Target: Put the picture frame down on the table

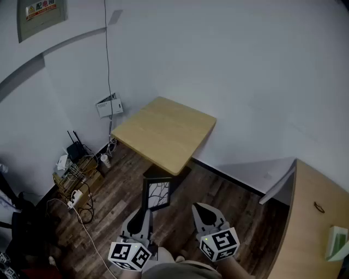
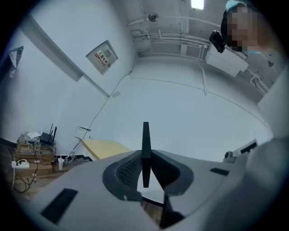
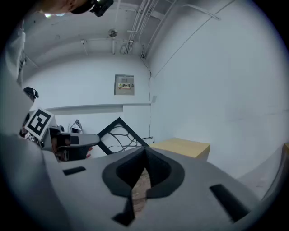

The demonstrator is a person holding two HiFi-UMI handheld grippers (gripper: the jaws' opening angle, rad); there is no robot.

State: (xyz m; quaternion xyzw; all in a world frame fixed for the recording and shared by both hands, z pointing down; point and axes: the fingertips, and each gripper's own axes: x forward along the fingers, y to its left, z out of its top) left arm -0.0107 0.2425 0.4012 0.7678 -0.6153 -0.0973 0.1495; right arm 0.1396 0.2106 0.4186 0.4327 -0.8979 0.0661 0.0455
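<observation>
My left gripper has its fingers pinched on the bottom edge of the picture frame, upright in the air short of the surface's near corner. I judge it light, stiff, likely fragile; that thin edge may pivot. Right gripper: fingers together, empty.

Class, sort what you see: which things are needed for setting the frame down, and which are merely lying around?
Part of the job:
picture frame, clamped in the left gripper
wooden table ahead

Just lying about:
router
power strip
cup
wall sign
side desk
right gripper, shut and idle
</observation>
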